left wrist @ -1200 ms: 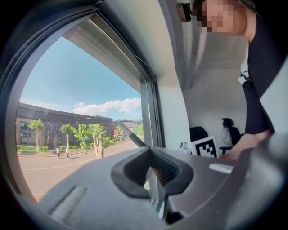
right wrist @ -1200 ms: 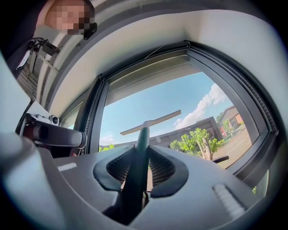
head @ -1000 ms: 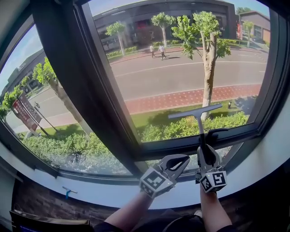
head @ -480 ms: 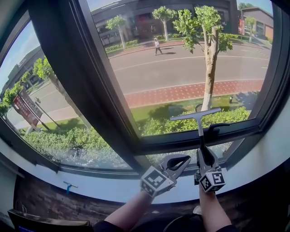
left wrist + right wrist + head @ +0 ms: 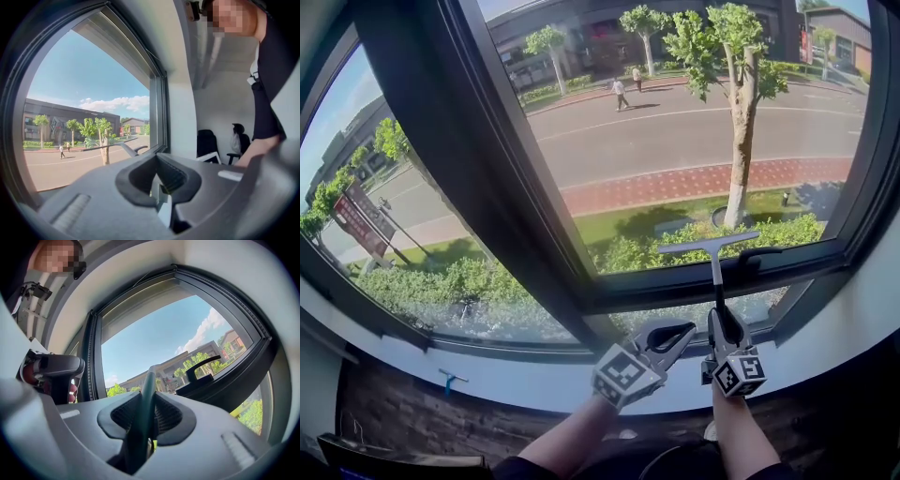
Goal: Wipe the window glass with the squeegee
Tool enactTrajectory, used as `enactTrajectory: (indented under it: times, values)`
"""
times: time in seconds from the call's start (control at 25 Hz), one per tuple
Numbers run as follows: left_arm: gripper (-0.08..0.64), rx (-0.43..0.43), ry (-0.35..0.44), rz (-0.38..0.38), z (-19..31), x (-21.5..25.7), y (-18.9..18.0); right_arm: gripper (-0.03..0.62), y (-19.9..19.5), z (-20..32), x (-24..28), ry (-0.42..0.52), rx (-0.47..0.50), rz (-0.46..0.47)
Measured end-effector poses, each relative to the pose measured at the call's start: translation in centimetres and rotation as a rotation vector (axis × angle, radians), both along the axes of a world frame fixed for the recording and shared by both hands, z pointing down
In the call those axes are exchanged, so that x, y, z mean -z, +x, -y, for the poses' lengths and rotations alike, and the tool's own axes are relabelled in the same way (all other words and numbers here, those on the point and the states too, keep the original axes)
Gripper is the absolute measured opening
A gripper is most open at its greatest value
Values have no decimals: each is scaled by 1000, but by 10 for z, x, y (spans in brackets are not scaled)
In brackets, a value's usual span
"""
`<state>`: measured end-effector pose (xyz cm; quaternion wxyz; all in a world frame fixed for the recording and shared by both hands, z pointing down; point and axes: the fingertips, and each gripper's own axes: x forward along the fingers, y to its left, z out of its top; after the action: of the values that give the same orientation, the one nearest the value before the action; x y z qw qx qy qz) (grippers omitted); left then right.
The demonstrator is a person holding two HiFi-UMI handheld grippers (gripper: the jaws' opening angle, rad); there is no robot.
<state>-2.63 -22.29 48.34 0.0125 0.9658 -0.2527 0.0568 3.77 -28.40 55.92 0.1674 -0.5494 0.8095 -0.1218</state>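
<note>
The squeegee [image 5: 711,246] stands upright against the right pane of the window glass [image 5: 694,141], its blade low on the pane just above the bottom frame. My right gripper [image 5: 719,315] is shut on its dark handle [image 5: 149,380], which runs up between the jaws in the right gripper view. My left gripper [image 5: 681,331] hangs beside it to the left, below the sill, shut with nothing in it [image 5: 158,161]. The squeegee blade [image 5: 101,147] shows ahead of it in the left gripper view.
A black window handle [image 5: 752,254] sticks out of the lower frame right of the squeegee. A thick dark mullion [image 5: 478,159] divides the panes. The white sill [image 5: 516,384] runs below, with a small blue clip [image 5: 450,380] under it. Office chairs [image 5: 208,145] stand behind.
The squeegee blade has come down a little on the pane, closer to the lower frame. Both grippers have barely shifted.
</note>
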Motion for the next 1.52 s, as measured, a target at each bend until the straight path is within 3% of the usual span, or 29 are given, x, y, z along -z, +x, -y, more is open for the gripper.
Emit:
enactTrajectory:
  times: [1.52]
  values:
    - [2,30,-16,-1,-4,-4,-9,100,-4,-5,-43,-114,42,6]
